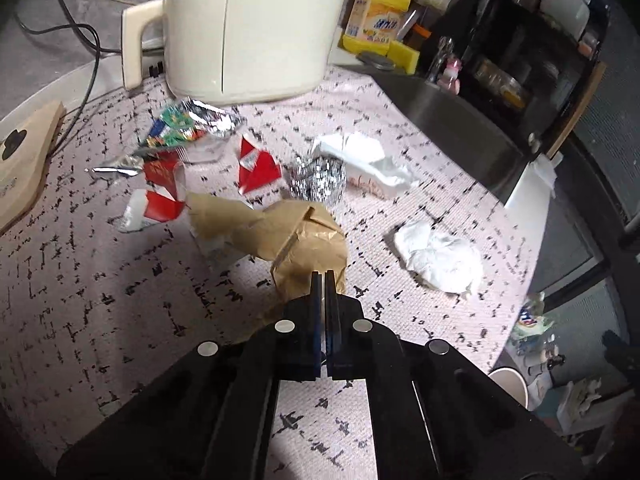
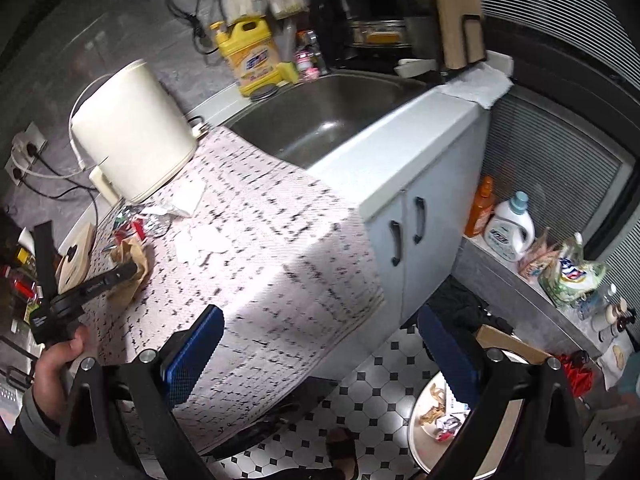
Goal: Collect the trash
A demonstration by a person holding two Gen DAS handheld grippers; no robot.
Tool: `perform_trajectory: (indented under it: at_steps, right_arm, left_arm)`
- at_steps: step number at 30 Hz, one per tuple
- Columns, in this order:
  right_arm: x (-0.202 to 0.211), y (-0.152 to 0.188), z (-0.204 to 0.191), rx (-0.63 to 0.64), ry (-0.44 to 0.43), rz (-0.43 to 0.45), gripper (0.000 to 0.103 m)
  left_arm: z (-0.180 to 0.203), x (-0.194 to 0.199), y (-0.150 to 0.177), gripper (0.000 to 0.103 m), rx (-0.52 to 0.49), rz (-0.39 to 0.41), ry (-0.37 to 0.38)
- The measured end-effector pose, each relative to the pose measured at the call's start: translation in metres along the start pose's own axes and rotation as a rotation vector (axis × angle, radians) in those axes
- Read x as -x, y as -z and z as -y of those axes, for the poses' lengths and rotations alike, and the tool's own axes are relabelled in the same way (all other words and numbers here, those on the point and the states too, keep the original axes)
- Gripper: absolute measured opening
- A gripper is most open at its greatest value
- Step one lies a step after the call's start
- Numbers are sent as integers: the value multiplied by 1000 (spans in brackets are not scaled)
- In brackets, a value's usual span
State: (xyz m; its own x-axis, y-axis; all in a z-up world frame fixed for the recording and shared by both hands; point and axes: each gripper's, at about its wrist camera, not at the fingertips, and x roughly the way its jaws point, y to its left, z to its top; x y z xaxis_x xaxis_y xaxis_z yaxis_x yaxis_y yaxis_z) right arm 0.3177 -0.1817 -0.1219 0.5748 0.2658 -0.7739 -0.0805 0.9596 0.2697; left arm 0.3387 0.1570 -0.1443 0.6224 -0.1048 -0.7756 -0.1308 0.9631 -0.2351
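Nearest to me, the left gripper has its blue-padded jaws clenched tight together, tips right at the near edge of the crumpled brown paper bag; the pads look pressed flat on one another, and whether a thin fold of that bag is pinched between them I cannot tell. Over on the other side, the right gripper hangs with its jaws released, wide apart and empty, out past the counter's corner, and at about five o'clock below it sits the round metal bin with a few scraps already inside. So we're mid-collection, with the bag as the current target. Moving out across the speckled pinkish counter mat: a wadded white tissue at three o'clock of the bag, a ball of silver foil at twelve, torn red-and-white wrappers at eleven, another white paper wad beyond the foil, and the cream kettle at the back. Next, I'd judge, comes a test lift: if the bag rises with it, carry it across to the bin; if not, reopen and bite deeper into the paper.
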Motion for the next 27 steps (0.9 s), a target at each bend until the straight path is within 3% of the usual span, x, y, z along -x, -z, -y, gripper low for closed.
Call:
perform_trajectory:
  at_steps: [7,12,13,14,16,27]
  right_arm:
    - [-26,-11,-45,105,-71,-28,95]
    - [-46,-20,-75,172,-108,-50,95]
    - [-51,-21,-81,185,-116,-56,95]
    - [-54,-21,-86,195,-119,-61,95]
    - [-60,-22,-95,212,-128,-72,95]
    - [-52,-22,-94,195,-97,-66,95]
  left_arm:
    - [-24,51,-4,2,46,103,23]
    - [-43,56,5,9,97,69,29]
    - [-47,57,9,22,108,68,27]
    - [-49,57,12,45,117,70,25]
    - [-55,59,16,60,145,84,30]
    - [-49,15,18,60,201,14,131]
